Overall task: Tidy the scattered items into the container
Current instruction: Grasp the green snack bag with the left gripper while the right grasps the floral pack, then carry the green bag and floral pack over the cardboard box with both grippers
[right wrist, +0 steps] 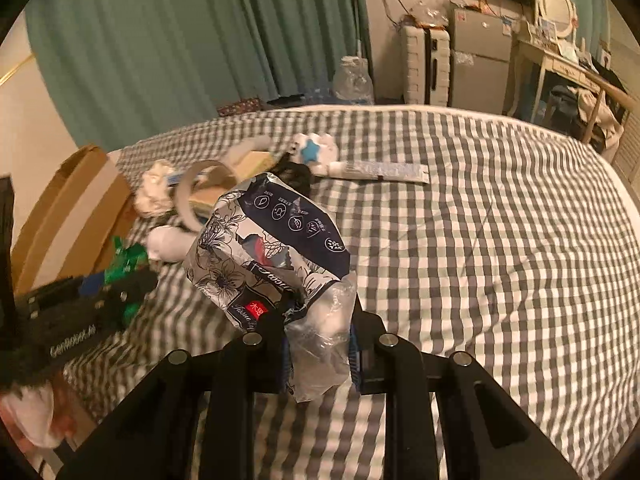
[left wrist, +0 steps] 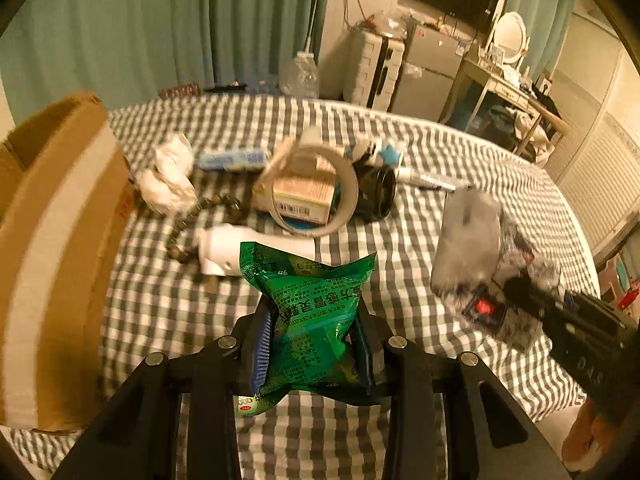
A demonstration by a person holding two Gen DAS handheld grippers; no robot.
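Left wrist view: your left gripper [left wrist: 316, 344] is clamped on a green sachet [left wrist: 308, 320], pinched across its middle so the crumpled ends flare out above and below, lifted clear of the checked bed [left wrist: 460, 152]. The cardboard box [left wrist: 56, 240], the container, stands at the bed's left edge, close by. Tape roll [left wrist: 316, 196], white bottle [left wrist: 252, 248] and bead string [left wrist: 200, 216] lie scattered beyond, near the far edge. Your gripper tilts steeply downward.

Right wrist view: your right gripper [right wrist: 318, 354] squeezes the clear plastic end of a floral tissue pack [right wrist: 264, 256], so the bulk stands up beyond the fingers, clear of the bed. It slants down likewise, with the box [right wrist: 72, 216] off to its left.
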